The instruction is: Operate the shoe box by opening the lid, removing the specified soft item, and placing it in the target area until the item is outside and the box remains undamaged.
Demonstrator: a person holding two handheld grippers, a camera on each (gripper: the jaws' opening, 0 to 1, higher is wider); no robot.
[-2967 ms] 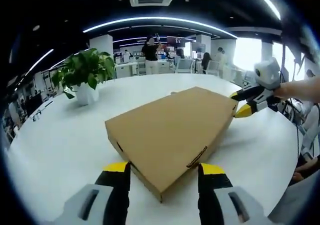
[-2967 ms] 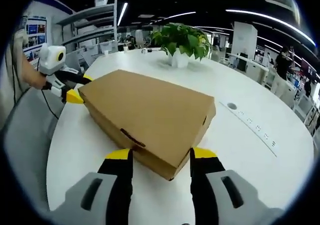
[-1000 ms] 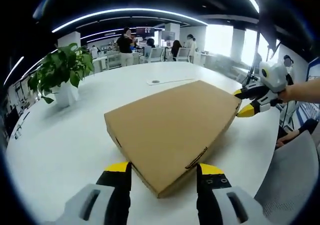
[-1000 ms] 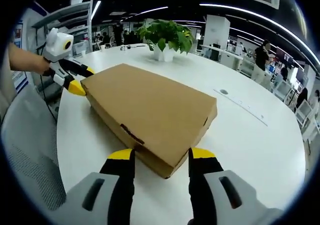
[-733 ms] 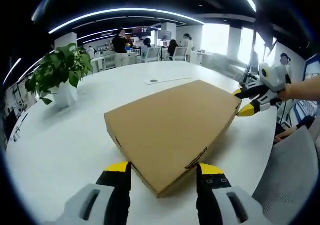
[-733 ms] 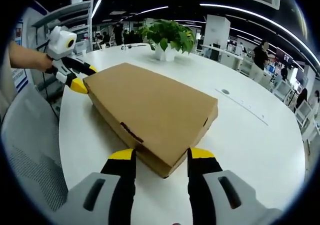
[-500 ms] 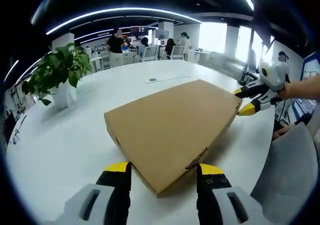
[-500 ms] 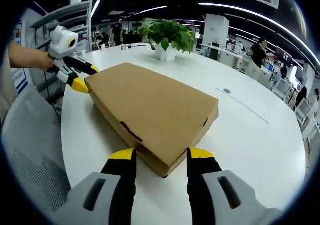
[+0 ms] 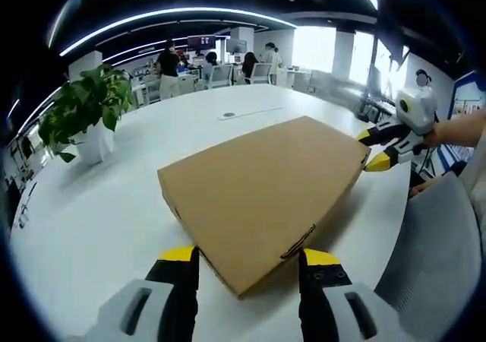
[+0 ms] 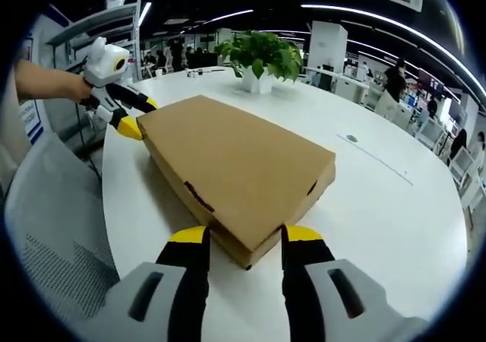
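Observation:
A brown cardboard shoe box (image 9: 258, 182) lies flat on the white round table (image 9: 91, 205) with its lid down. My left gripper (image 9: 249, 256) is open, its yellow-tipped jaws straddling the box's near corner. At the opposite corner, a hand holds my right gripper (image 9: 372, 150), one tip above and one below the lid edge. In the right gripper view the same box (image 10: 235, 159) has its near corner between the open jaws of the right gripper (image 10: 246, 235). The left gripper (image 10: 140, 116) sits at the far corner. What is inside the box is hidden.
A potted plant (image 9: 80, 118) in a white pot stands on the table beyond the box, also in the right gripper view (image 10: 262, 57). A grey mesh chair (image 10: 45, 228) is beside the table edge. A socket strip (image 10: 380, 159) is set into the tabletop. People stand at distant desks.
Both views have drifted a little as the hands shifted. Each gripper stays open at its own box corner, and the lid stays down.

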